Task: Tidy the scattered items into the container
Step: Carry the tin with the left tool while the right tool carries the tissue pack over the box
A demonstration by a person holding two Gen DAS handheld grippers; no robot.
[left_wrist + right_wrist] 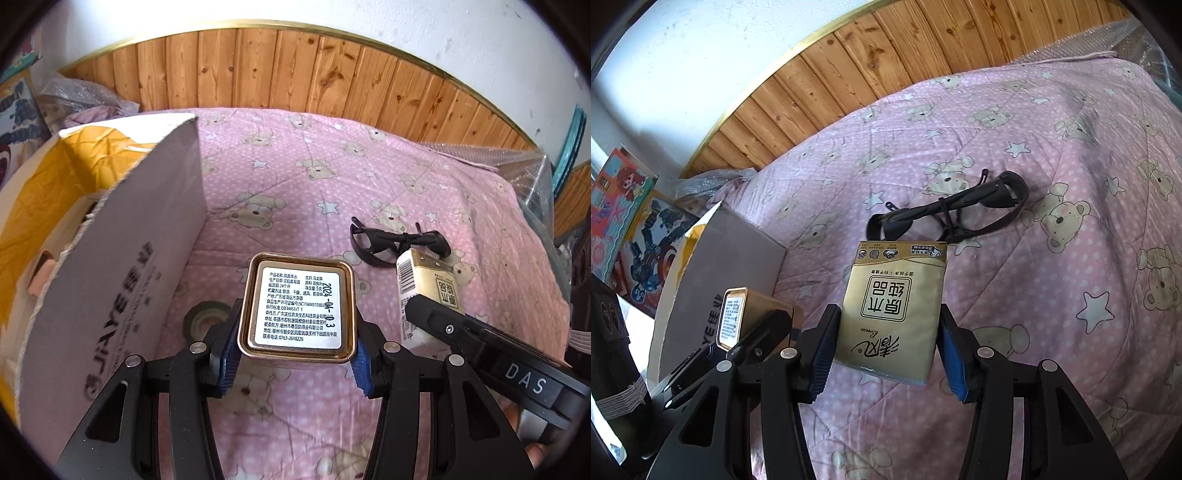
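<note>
Tape roll point(205, 318) half behind claw point(295, 332)

A home bedroom is indicated by a pink quilted bedspread printed with bears and stars point(332, 177), backed by knotty wooden wall panelling point(295, 70)

— What are we counting on the bed?
— One tin point(297, 305), one tissue pack point(892, 309), one pair of glasses point(948, 215), one tape roll point(204, 318), one box point(110, 258), two grippers.
</note>
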